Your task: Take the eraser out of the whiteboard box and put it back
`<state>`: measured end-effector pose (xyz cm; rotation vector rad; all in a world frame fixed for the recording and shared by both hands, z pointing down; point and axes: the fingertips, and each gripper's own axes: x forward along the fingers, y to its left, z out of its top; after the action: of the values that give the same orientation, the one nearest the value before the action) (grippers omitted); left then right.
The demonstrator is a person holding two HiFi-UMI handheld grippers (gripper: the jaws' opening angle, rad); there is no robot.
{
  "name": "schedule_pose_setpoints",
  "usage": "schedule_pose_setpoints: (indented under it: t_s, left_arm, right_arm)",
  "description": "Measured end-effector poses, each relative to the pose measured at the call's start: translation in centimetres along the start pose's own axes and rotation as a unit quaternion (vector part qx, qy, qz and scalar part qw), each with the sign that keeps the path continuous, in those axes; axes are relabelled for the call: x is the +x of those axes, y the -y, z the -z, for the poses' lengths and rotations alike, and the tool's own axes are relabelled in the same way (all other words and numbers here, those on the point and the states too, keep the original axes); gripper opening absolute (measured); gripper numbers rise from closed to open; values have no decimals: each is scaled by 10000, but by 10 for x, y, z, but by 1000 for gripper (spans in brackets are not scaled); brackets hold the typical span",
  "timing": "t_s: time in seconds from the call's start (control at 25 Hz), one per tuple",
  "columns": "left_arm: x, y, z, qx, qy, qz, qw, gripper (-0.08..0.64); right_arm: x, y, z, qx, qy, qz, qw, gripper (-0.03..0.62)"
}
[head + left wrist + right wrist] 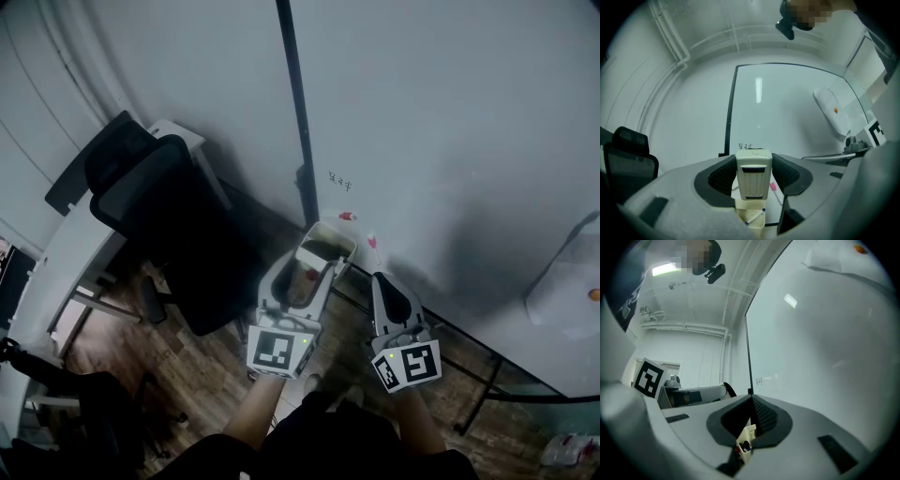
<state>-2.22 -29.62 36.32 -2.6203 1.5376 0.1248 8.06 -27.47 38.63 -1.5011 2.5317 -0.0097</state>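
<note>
The cream eraser (753, 174), upright with dark slots on its face, sits between the jaws of my left gripper (753, 177), which is shut on it. It hangs just above the cream whiteboard box (751, 224), where a blue-tipped marker (755, 217) lies. In the head view the left gripper (313, 275) reaches over the box (330, 236) fixed at the whiteboard's lower edge. My right gripper (385, 285) hovers to the right of the box with nothing in it. Its jaws meet at the tips (751, 400), and a corner of the box (746, 440) shows below them.
The whiteboard (450, 141) fills the right half, with a dark frame bar (296, 103) at its left edge. A black office chair (173, 234) and a white desk (70, 258) stand left. A white bundle (565, 281) hangs at the far right. A pink marker (772, 186) lies beside the box.
</note>
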Motion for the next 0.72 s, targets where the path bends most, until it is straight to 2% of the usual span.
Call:
schedule_pose_setpoints:
  t_s: [0.36, 0.6, 0.72]
  left_arm:
    - [-52, 39, -53, 325, 395, -42, 9987, 229]
    - [-64, 49, -58, 490, 393, -139, 9979, 229]
    - [-67, 49, -59, 428, 440, -139, 9980, 229]
  right_arm:
    - [-51, -30, -66, -322, 628, -304, 9970, 2]
    - [-64, -38, -77, -344, 750, -380, 9959, 2]
    - [-66, -39, -76, -328, 746, -390, 9959, 2]
